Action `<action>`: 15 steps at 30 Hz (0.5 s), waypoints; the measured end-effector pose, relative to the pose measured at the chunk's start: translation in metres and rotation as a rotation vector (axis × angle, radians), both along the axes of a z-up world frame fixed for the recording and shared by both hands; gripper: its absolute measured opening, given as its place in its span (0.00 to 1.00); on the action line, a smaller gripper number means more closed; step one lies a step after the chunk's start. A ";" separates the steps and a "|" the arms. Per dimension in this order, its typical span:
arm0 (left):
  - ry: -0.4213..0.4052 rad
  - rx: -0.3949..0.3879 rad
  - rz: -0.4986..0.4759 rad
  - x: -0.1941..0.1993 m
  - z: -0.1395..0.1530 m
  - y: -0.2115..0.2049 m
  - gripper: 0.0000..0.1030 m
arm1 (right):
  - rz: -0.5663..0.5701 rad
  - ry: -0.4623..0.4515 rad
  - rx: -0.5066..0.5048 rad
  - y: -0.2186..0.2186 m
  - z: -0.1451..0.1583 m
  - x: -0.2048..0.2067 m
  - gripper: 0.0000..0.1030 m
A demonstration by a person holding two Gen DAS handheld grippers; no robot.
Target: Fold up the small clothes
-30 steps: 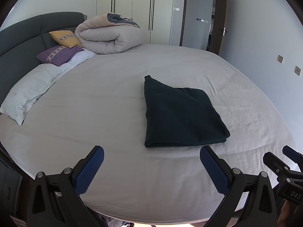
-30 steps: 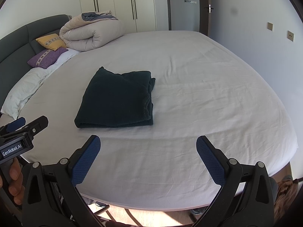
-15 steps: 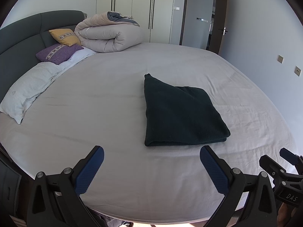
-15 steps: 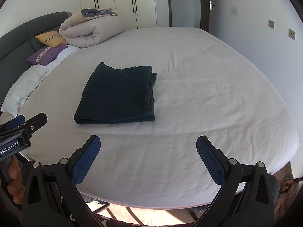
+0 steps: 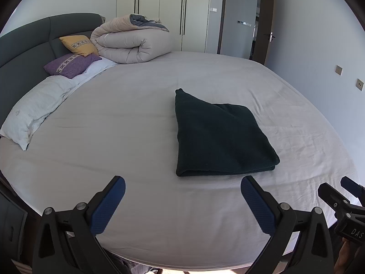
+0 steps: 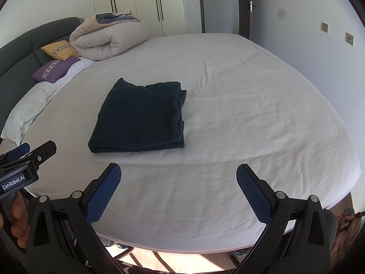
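Change since earlier: both grippers have drawn back slightly from the bed and tipped a little, so the headboard and duvet sit lower in each view; the garment has not shifted on the sheet.
Headboard: dark grey padded headboard [image 5: 25, 45] curving along the far left.
Pillows: long white pillow [image 5: 34, 109] lying along the left edge of the bed, with a purple patterned cushion [image 5: 71, 65] at its far end and a yellow patterned cushion [image 5: 78, 44] propped behind that against the headboard.
Duvet: bulky beige rolled duvet with a grey-blue lining [image 5: 132, 42], just right of the yellow cushion at the head of the bed.
Left gripper: black two-finger gripper with blue textured pads [image 5: 182, 202], fingers spread wide with nothing between them, hovering over the near edge of the sheet; a hand [image 6: 17, 219] holds its handle in the right wrist view.
Bed: wide bed in a pale grey-white, lightly wrinkled sheet [image 5: 114, 137].
Garment: dark green knitted garment folded into a thick rectangle [image 5: 219, 137], lying flat near the middle of the sheet, well apart from both grippers; its stacked loose edges face right in the right wrist view [image 6: 141, 116].
Right gripper: matching black gripper with blue pads [image 6: 179, 191], fingers wide apart and empty, near the bed's front edge, right of the garment.
Wall: white wardrobe doors [image 5: 159, 11] behind the bed, open doorway [image 5: 241, 22] to their right.
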State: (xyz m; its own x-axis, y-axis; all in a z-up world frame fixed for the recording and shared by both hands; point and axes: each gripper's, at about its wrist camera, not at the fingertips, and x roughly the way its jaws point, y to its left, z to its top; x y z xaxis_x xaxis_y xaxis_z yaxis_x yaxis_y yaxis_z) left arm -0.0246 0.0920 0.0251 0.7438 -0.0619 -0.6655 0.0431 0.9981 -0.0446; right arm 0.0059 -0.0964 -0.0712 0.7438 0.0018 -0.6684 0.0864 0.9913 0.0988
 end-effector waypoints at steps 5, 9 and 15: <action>0.005 0.001 0.004 0.001 -0.002 0.001 1.00 | -0.004 0.000 -0.001 0.001 0.000 0.000 1.00; 0.007 0.003 0.004 0.002 -0.003 0.001 1.00 | -0.009 -0.001 0.003 0.000 -0.001 0.001 1.00; 0.009 0.006 0.006 0.002 -0.004 0.002 1.00 | -0.016 -0.005 0.004 0.000 -0.001 0.000 1.00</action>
State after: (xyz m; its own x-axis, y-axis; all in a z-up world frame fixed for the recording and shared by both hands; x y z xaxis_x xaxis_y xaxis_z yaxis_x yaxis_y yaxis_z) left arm -0.0230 0.0936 0.0208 0.7379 -0.0534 -0.6728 0.0370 0.9986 -0.0387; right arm 0.0055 -0.0969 -0.0721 0.7469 -0.0074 -0.6649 0.1016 0.9895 0.1032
